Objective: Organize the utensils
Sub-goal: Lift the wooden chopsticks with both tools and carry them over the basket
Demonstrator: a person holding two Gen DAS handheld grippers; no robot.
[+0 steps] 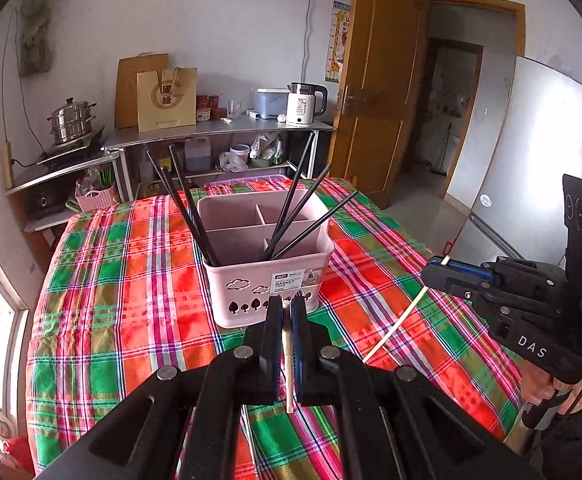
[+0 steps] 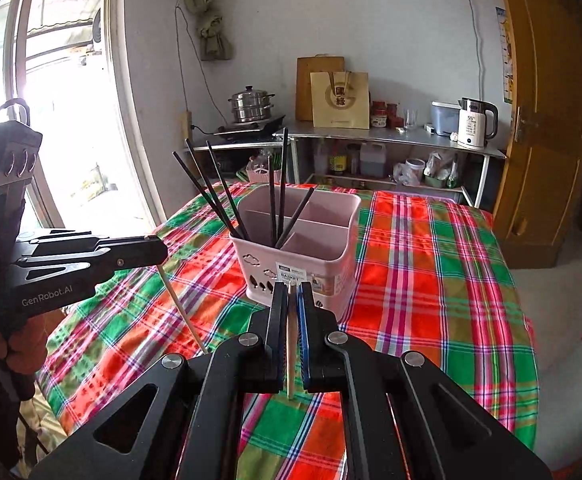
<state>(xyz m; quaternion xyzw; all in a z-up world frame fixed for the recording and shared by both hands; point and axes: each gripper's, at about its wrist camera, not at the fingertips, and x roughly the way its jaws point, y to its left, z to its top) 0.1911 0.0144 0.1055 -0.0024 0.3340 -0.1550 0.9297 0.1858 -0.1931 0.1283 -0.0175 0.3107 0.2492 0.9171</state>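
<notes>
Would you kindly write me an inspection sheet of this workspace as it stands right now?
Surface: table under a plaid cloth, bare around the basket.
Job's things: pink basket with dividers holds six black chopsticks, leaning in two groups; two pale chopsticks are held in the claws.
Clutter: nothing seen on the table.
Grippers: left claw shut on one pale chopstick; right claw shut on the other, both short of the basket.
Cables: a cord runs down the back wall.
Surroundings: steel shelf with kettle, paper bag, steamer pot; wooden door, window.
</notes>
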